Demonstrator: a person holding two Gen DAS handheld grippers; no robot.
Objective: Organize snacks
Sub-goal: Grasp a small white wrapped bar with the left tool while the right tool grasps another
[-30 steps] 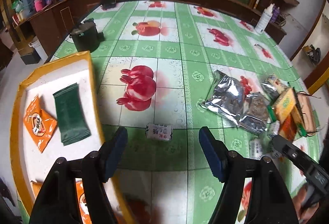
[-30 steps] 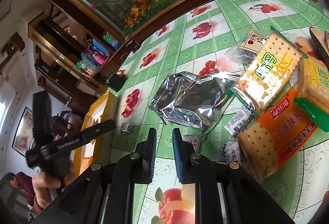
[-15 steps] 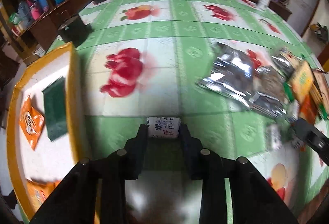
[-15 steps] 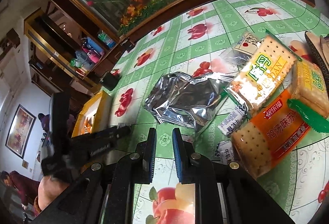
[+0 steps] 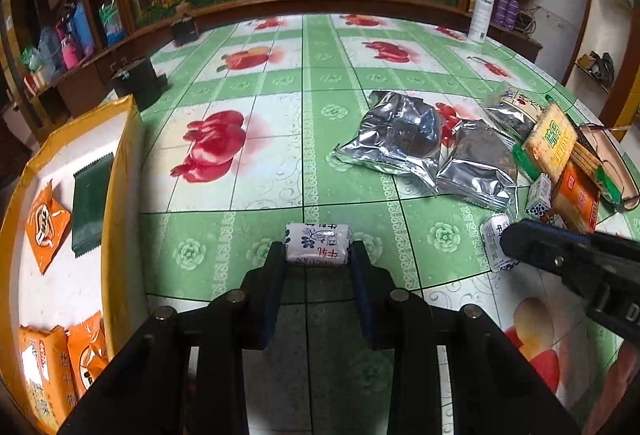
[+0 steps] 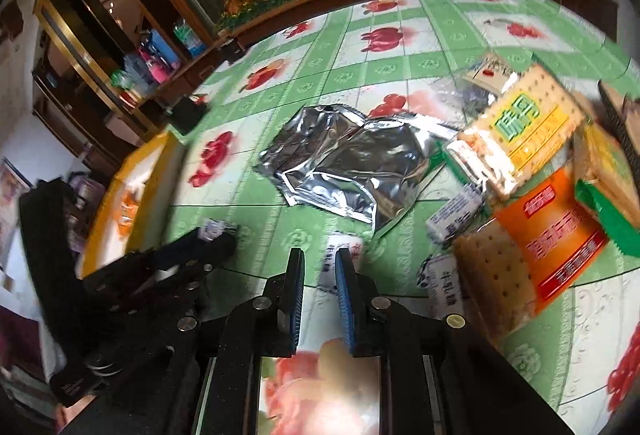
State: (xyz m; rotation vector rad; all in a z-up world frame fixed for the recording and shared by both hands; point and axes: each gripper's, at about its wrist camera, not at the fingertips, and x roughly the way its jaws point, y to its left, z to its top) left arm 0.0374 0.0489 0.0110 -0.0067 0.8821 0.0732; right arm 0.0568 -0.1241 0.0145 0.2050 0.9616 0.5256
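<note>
My left gripper (image 5: 318, 251) is shut on a small white candy with blue print (image 5: 318, 244), held across its ends just above the green tablecloth. The same candy (image 6: 214, 227) shows at the left gripper's tip in the right wrist view. My right gripper (image 6: 318, 261) has its jaws a narrow gap apart, empty, with another white candy (image 6: 344, 247) lying just ahead of its right finger. A yellow-rimmed tray (image 5: 118, 171) at the left holds orange packets (image 5: 46, 219) and a dark green packet (image 5: 90, 203).
Two silver foil bags (image 5: 404, 139) lie in the middle right. Cracker packs (image 6: 524, 127) and more small candies (image 6: 456, 211) are piled at the right. A dark box (image 5: 138, 77) stands behind the tray. A spray bottle (image 5: 480, 11) stands at the far edge.
My left gripper went from wide open to shut on the candy. The right gripper moved forward towards a second candy, and its jaws opened slightly.
</note>
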